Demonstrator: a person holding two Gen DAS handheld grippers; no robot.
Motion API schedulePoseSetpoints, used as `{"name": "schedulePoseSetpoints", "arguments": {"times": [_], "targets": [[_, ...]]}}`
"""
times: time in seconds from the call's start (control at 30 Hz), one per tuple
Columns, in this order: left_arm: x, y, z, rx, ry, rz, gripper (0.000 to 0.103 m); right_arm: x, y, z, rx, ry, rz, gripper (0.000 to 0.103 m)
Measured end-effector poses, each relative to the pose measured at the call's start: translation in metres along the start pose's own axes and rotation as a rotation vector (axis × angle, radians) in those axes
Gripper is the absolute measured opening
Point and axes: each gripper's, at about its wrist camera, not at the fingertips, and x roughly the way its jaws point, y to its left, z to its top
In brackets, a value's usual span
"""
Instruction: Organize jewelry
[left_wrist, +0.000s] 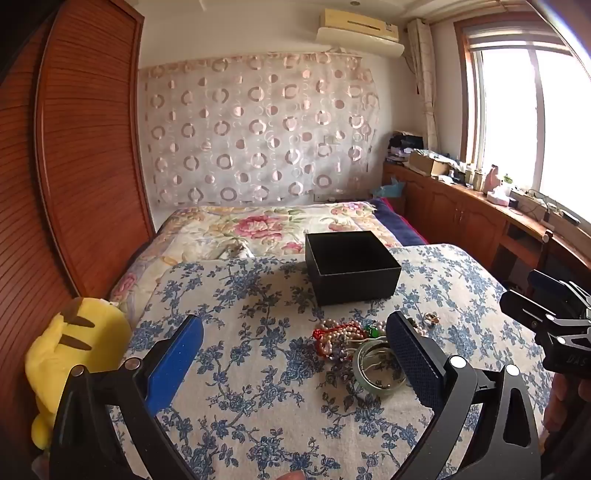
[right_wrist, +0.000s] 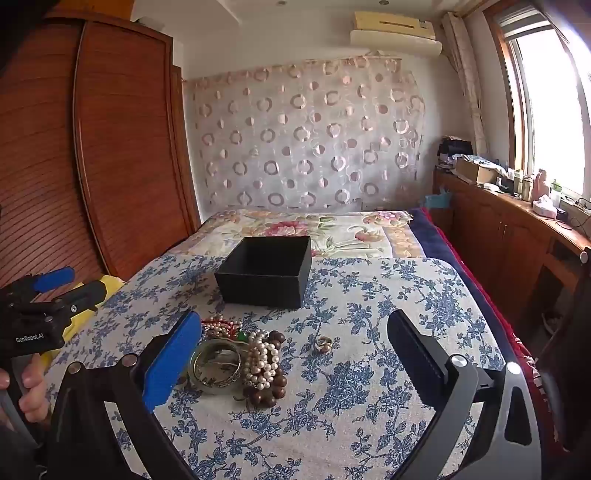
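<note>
A cloth-covered table stands before a bed. On it, a box sits at twelve o'clock. A jewelry pile lies nearer, at about ten o'clock, with a ring just to its right, apart from it.

Left wrist view: low over the blue-flowered cloth, facing the black box from its near left. Right wrist view: same height, facing the black box from its near right. Both share box, jewelry pile, curtain wall beyond.
</note>
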Motion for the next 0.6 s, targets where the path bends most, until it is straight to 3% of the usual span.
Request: {"name": "schedulePoseSetpoints", "arguments": {"times": [0.6], "targets": [[-0.0063, -0.0034, 0.003, 0.004, -0.018, 0.0, 0.096, -0.0002, 0.0013, -0.0012, 0.001, 0.004, 0.0, 0.101]]}}
